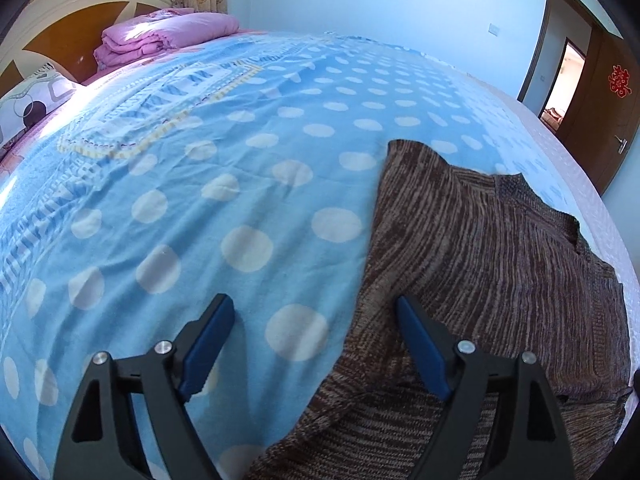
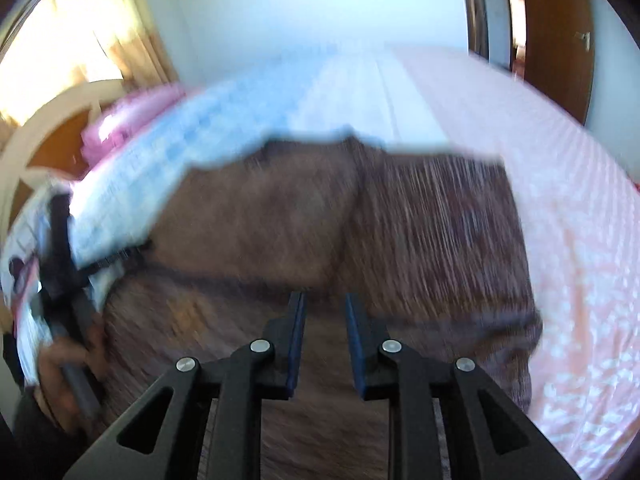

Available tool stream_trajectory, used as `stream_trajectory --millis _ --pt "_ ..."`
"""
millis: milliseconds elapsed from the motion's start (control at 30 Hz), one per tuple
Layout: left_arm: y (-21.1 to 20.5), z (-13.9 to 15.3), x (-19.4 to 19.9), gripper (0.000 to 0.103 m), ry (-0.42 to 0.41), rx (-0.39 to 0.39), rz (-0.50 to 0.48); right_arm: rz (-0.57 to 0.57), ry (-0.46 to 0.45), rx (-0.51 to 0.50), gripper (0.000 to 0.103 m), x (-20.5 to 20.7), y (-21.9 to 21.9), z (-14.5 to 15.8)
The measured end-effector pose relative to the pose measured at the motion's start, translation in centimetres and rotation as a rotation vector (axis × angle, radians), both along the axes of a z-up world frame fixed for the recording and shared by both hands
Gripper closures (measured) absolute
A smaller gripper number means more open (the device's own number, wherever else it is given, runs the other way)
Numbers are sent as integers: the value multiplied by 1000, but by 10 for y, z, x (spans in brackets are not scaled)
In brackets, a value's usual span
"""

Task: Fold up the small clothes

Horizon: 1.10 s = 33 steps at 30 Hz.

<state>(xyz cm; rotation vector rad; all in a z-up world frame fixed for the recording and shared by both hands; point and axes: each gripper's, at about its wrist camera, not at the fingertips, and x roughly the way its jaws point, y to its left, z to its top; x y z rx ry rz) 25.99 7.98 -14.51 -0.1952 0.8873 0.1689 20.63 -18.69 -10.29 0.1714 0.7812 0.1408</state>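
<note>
Sweater point(image 1: 480, 240) lying near bed point(image 1: 240, 184) edge; left gripper point(image 1: 316, 312) spread wide, right gripper point(image 2: 325, 300) part-open, grasping nothing; pinching hem squarely advised.

Both grippers, left point(image 1: 314, 302) and right point(image 2: 325, 298), had black frames, blue pads, silver screws.

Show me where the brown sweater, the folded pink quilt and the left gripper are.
brown sweater point(image 1: 480, 248), left wrist view, middle of the knit body.
folded pink quilt point(image 1: 160, 34), left wrist view, top fold by the headboard.
left gripper point(image 1: 316, 308), left wrist view, midway between its open fingertips.
</note>
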Motion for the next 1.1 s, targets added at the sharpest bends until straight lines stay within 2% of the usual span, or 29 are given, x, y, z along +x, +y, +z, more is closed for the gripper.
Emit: stream_trajectory --millis 67,100,167,233,267,300,367,433,533,600,733,933,1000,1100 --pt "1 0 -1 17 -1 1 0 24 -61 -1 82 8 18 11" --pt "1 0 -1 17 0 2 -1 48 -61 -17 82 15 28 9" --pt "2 0 -2 17 0 -6 -4 85 -11 -45 82 28 47 -7" --pt "6 -1 -2 17 2 -20 -8 120 113 -56 81 44 60 -42" --pt "7 -1 -3 17 5 -27 -16 111 40 -65 80 37 62 -43" --pt "8 0 -4 17 8 -28 -26 112 20 -77 80 33 62 -42" --pt "10 1 -10 17 11 -30 -71 117 49 -92 80 26 61 -35" --pt "18 6 -27 17 -8 -46 -125 109 60 -72 80 7 49 -21" --pt "36 17 -65 17 -86 -72 -186 80 -11 -44 77 -38 23 4" --pt "46 23 -87 17 -116 -87 -240 22 -53 -62 71 -75 0 16" --pt "65 40 -139 16 -163 -92 -372 -99 -100 -80 71 -143 -41 32" --pt "78 43 -194 16 -148 -215 -545 -200 -22 -156 71 -219 -79 29" --pt "74 39 -209 16 -133 -215 -588 -216 12 -175 71 -236 -86 22" --pt "64 29 -232 12 -112 -186 -635 -206 67 -138 70 -256 -91 11"
